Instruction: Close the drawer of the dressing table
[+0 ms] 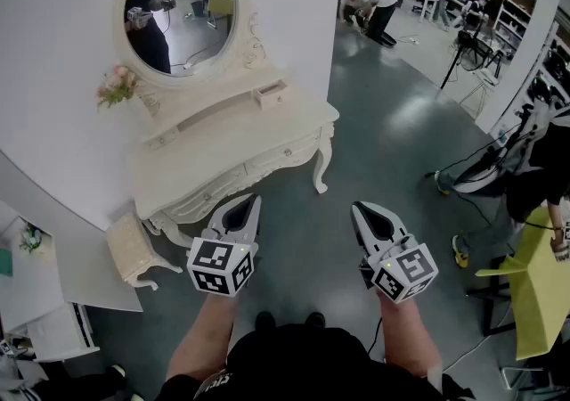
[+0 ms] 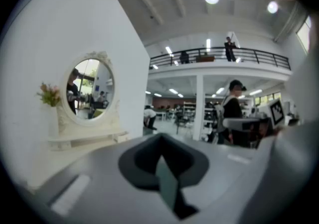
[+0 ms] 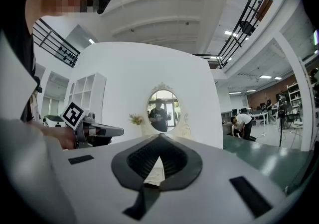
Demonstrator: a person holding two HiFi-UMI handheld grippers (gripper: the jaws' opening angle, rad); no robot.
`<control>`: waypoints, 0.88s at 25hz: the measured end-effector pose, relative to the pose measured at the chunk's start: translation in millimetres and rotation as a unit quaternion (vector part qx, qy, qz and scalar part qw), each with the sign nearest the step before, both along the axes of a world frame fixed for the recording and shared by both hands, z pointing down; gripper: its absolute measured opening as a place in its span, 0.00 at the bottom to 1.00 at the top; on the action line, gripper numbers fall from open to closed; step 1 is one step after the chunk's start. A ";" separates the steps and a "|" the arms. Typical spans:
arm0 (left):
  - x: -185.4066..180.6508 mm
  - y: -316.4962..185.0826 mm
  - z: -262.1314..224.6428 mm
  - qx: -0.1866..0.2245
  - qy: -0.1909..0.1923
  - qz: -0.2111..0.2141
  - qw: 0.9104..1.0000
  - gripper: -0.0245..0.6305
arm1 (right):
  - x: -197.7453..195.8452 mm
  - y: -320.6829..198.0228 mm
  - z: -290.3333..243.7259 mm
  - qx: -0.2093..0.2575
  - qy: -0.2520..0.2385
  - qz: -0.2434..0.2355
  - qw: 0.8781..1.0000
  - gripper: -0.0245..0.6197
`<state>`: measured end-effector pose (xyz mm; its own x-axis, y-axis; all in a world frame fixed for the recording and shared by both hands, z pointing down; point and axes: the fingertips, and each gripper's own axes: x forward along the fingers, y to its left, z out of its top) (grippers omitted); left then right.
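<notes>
Cream-white dressing table [image 1: 258, 123] is what you are heading for, and the part that matters is the small drawer [image 1: 270, 94] at the right end of the raised shelf under the oval mirror [image 1: 178, 12]. It looks pulled out from the shelf front (the two wide drawers below the tabletop seem flush, though from here I would not swear to it).

Both tools are ready for a push, not a grasp. The left gripper [image 1: 255, 201] has its jaws together with nothing between them, and the right gripper [image 1: 356, 208] is likewise fully closed and empty. Keep it that way, since a blunt closed tip makes a good pusher.

To do this well, step in first. Then set one closed tip flat on the middle of the drawer face and press straight back along the line of its slide. An off-centre push would likely skew so small a drawer and jam it. Go gently, as the flowers [image 1: 118, 85] stand on the same shelf.

That drawer sits well apart from both grippers, farther ahead across open floor. It lies roughly between their two lines, a little nearer the left one's.
</notes>
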<state>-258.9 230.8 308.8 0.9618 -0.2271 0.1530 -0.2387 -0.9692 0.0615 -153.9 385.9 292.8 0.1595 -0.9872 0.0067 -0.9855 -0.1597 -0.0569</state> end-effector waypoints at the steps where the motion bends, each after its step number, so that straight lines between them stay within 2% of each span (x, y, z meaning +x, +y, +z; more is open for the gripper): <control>1: -1.1 -0.6 -0.2 0.000 0.001 -0.002 1.000 0.05 | 0.0 -1.0 0.1 -0.001 0.000 -0.001 1.000 0.02; 9: -3.1 -1.2 4.0 0.005 -0.005 -0.007 1.000 0.05 | 1.2 -2.1 2.8 -0.003 -0.005 -0.007 1.000 0.02; 22: 33.3 44.7 -1.9 0.015 -0.010 0.003 1.000 0.05 | 25.9 39.5 3.1 0.005 -0.013 -0.021 1.000 0.03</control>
<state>-225.6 275.5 306.9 0.9599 -0.2269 0.1645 -0.2344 -0.9717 0.0276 -128.0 425.4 296.0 0.1186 -0.9929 0.0009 -0.9894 -0.1183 -0.0844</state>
